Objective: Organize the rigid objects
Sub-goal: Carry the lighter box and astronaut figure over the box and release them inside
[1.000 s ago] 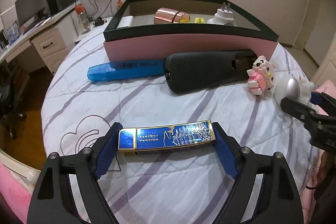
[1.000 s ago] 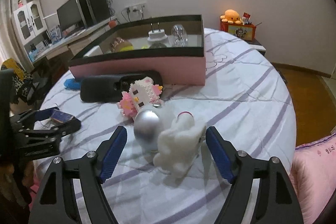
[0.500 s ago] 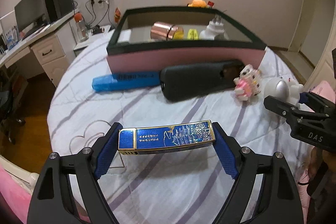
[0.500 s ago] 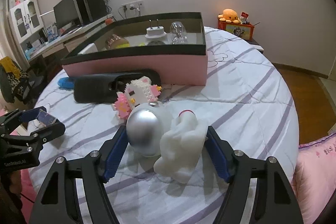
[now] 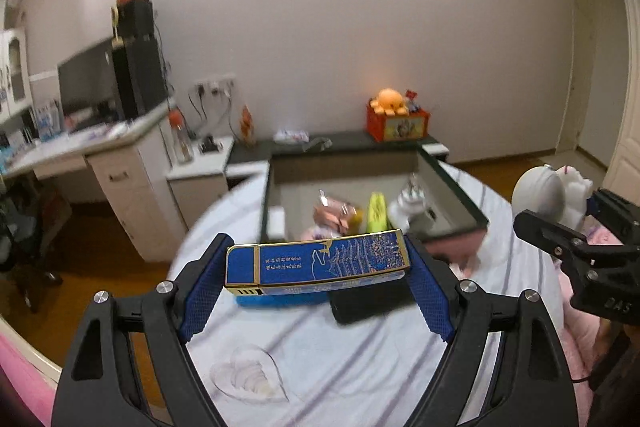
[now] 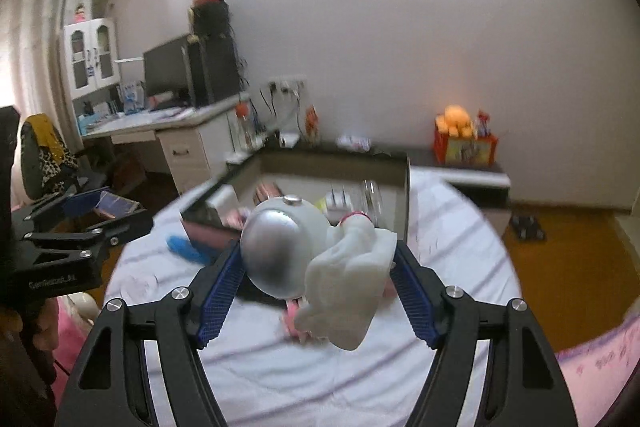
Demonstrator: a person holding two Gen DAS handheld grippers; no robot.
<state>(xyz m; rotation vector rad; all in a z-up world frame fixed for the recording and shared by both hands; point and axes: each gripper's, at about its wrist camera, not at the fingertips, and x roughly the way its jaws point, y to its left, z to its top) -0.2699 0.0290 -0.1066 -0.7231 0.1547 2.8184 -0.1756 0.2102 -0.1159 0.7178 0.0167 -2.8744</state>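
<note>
My left gripper is shut on a flat blue and gold box and holds it high above the bed. My right gripper is shut on a white astronaut figure with a silver helmet, also lifted; it also shows in the left wrist view. Ahead lies the open pink storage box with a dark rim, holding a rose-gold can, a yellow item and a white plug. The left gripper also shows in the right wrist view.
On the striped bedspread lie a black case, a blue tube and a pink block toy, partly hidden by the grippers. A desk with a monitor stands left. An orange plush sits on a far shelf.
Both grippers have risen well above the bed with their objects and tilted up toward the storage box. The right gripper closed on the astronaut figure and lifted it.
</note>
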